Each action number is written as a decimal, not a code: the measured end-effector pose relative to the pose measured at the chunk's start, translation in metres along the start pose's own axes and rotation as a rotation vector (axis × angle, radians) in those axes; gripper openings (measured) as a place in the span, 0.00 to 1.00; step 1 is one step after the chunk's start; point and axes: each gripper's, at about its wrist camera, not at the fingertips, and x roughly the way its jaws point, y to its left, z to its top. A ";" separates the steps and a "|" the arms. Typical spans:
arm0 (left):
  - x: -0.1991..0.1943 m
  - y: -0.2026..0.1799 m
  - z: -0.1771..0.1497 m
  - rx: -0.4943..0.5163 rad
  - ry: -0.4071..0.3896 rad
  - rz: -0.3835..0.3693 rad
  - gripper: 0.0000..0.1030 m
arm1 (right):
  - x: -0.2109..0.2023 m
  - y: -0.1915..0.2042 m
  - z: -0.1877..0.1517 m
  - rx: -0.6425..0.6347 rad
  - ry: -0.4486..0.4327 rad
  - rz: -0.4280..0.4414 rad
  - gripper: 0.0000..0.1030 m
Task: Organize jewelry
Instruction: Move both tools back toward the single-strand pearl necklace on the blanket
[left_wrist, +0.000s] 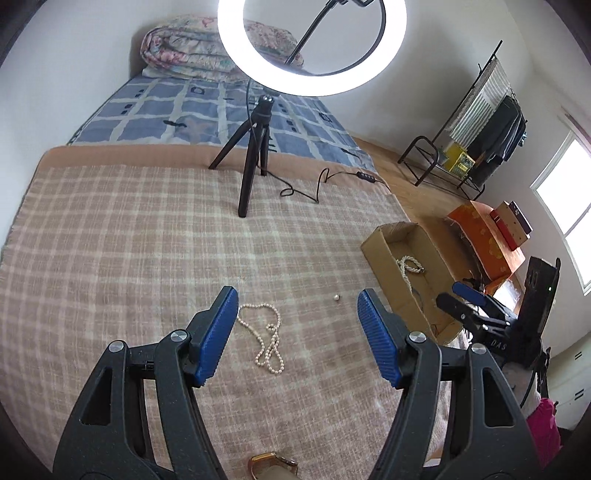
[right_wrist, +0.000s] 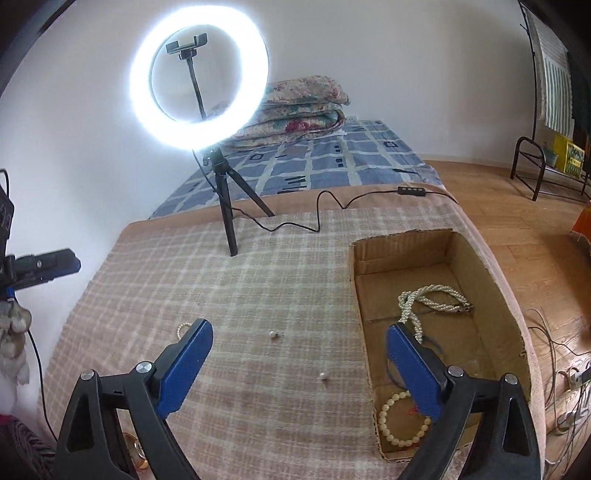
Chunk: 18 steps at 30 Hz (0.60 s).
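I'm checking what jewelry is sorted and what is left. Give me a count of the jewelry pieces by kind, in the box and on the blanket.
Pearl necklaces: 2, one in the cardboard box, one on the blanket
Cream bead bracelets: 1, in the box
Small loose pearl pieces on the blanket: 2
Total: 5; a gold item at the frame edge is unclear.
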 end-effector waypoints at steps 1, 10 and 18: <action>0.003 0.003 -0.004 -0.006 0.013 0.003 0.67 | 0.004 0.002 0.001 0.005 0.010 0.007 0.90; 0.042 0.031 -0.031 -0.092 0.141 -0.034 0.67 | 0.060 -0.005 -0.004 0.161 0.205 0.127 0.59; 0.068 0.043 -0.041 -0.119 0.212 -0.047 0.67 | 0.112 -0.009 -0.022 0.319 0.344 0.196 0.42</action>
